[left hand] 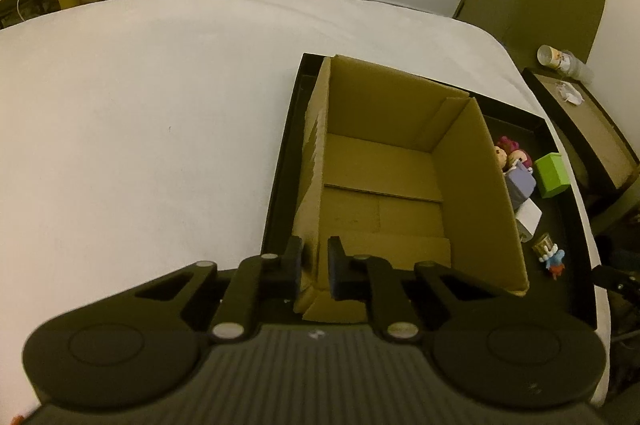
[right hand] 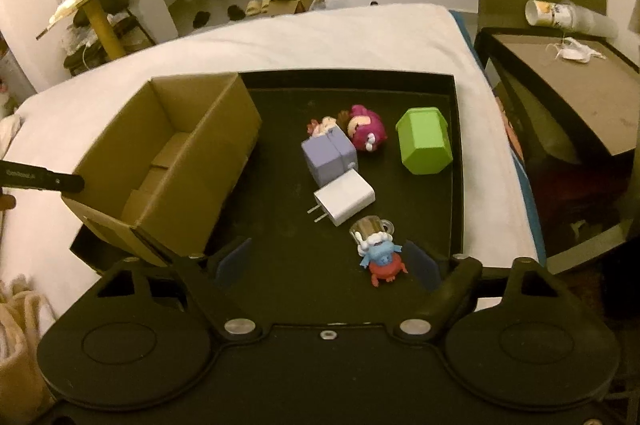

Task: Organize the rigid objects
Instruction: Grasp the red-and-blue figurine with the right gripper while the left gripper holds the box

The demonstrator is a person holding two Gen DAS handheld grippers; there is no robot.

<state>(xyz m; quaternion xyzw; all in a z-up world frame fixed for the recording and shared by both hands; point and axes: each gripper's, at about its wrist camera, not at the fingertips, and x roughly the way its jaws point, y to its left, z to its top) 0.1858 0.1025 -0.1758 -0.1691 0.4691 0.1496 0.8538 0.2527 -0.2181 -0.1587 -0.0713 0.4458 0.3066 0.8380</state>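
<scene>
Left tongs (left hand: 314,267): clenched on the near wall of the cardboard box (left hand: 384,177).
Right tongs (right hand: 326,263): released, over the black tray (right hand: 280,185).
Toys: loose on tray, right of box.

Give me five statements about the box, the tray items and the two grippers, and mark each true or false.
1. The cardboard box is empty. True.
2. The left gripper is shut on the box's near wall. True.
3. The white charger lies inside the box. False: it lies on the black tray, beside the box.
4. The right gripper holds the green container. False: its jaws are open, with the blue and red figurine just inside its right finger, not gripped.
5. The purple block touches the charger. True.
</scene>
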